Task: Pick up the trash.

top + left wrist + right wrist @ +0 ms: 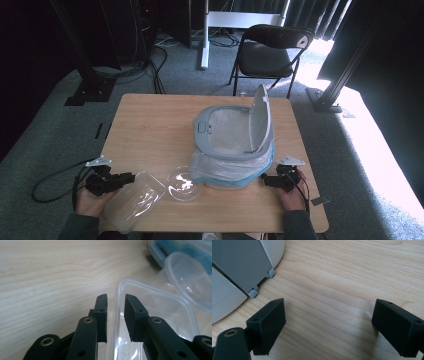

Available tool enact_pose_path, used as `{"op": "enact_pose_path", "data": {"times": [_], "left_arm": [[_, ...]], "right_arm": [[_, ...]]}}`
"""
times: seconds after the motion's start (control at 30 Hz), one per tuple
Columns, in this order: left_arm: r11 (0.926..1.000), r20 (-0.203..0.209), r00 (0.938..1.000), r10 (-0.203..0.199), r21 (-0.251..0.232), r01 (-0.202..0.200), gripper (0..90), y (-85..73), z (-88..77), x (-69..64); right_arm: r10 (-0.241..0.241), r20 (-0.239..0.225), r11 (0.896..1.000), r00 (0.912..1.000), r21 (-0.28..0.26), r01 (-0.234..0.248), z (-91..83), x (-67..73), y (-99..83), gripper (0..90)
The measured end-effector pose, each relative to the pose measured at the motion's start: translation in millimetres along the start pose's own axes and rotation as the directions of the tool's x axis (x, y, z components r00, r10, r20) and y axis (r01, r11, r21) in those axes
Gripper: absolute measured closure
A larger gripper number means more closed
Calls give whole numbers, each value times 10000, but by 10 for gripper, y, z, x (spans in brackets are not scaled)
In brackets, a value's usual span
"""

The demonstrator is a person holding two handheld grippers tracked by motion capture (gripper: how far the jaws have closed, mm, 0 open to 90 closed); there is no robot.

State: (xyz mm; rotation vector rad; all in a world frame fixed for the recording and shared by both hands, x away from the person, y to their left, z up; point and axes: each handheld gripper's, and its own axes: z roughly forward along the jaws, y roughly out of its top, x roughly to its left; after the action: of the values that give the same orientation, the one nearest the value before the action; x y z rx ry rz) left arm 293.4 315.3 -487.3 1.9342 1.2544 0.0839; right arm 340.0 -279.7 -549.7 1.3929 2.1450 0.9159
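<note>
ITEM 1 – clear plastic tub (134, 201): rectangular, lidless, lying at the near-left edge of the wooden table (150, 125), tilted a bit, just beside the left gripper (131, 176). Judged v. light, thin-walled, flexing under squeeze, slick surface; likely skidding on the wood if pushed. Best hold: the rim/side wall, one jaw inside, one outside, near a corner where the wall is stiffer.

ITEM 2 – left gripper, person's left hand (90, 202) wrapping its body. In the left gripper view the jaws are straddling the tub (150, 315) wall, one pad outside, one over the inside; gap is narrow, approx. part-open. Thin daylight is showing between wall and pads, so reading as not yet pinching; contact w/ the inner pad is hard to rule out.

ITEM 3 – right gripper (264, 181), sitting at the near-right, just beside the bin base. In the right gripper view the jaws are standing wide apart over bare table w/ nothing between them; released, touching nothing.

ITEM 4 – round clear bowl (184, 183): resting between tub and bin, close to both; same light, slippery plastic.

ITEM 5 – grey bin (235, 140): mid-table, flap lid (261, 117) standing up, white bag liner bunching around the base. Bulky, prob. stable
</note>
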Motion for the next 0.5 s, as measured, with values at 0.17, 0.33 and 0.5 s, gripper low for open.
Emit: {"op": "enact_pose_path", "data": {"times": [0.17,0.33,0.5], "left_arm": [[9993,261,9994,-217,296,209,765,26,17,8],[9996,128,9999,-103,271,100,812,44,16,-19],[9999,-261,9996,54,160,-50,849,66,3,-30]], "right_arm": [[6,3,10000,10000,-1,-6,0,1,0,110],[9,5,10000,10000,-2,-9,1,1,0,111],[12,5,10000,10000,-3,-12,1,1,0,111]]}}
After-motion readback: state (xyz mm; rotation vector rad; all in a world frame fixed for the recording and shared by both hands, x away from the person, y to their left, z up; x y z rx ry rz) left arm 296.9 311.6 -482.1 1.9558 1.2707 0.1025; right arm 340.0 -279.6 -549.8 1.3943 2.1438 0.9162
